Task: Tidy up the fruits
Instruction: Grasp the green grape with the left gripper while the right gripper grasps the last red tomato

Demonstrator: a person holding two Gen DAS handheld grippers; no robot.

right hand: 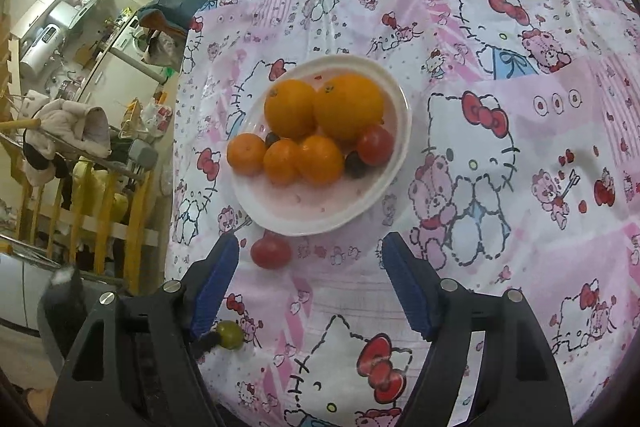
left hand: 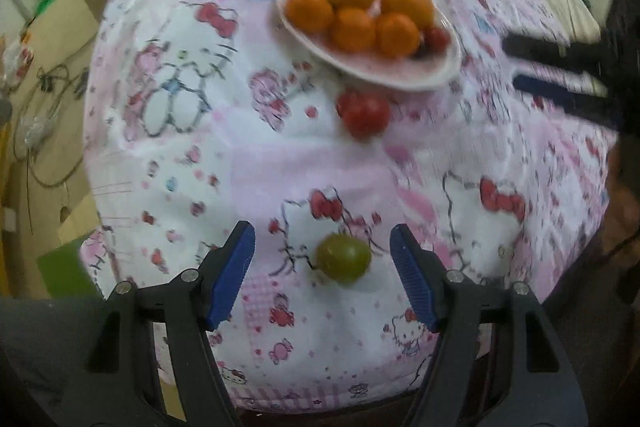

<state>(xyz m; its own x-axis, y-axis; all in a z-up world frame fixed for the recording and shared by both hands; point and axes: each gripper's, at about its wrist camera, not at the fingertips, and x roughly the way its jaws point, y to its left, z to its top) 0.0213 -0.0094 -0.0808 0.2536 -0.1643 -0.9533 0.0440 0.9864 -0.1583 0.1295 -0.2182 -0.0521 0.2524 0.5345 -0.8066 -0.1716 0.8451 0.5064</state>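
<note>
A white plate (right hand: 276,215) on the pink cartoon tablecloth holds several oranges (right hand: 347,107), a red tomato (right hand: 375,145) and dark grapes (right hand: 355,165). It also shows in the left wrist view (left hand: 400,77). A loose red tomato (left hand: 366,115) (right hand: 271,250) lies on the cloth beside the plate. A green fruit (left hand: 343,258) (right hand: 229,335) lies nearer the table edge. My left gripper (left hand: 322,251) is open, its fingers on either side of the green fruit. My right gripper (right hand: 310,259) is open and empty above the cloth, just short of the plate; its fingers (left hand: 560,79) show at the right of the left wrist view.
The tablecloth (right hand: 520,147) covers the whole table. Beyond the table's left edge are a wooden rail with hung clothes (right hand: 64,131), appliances and a cluttered floor. A cardboard box and cables (left hand: 48,87) lie left of the table.
</note>
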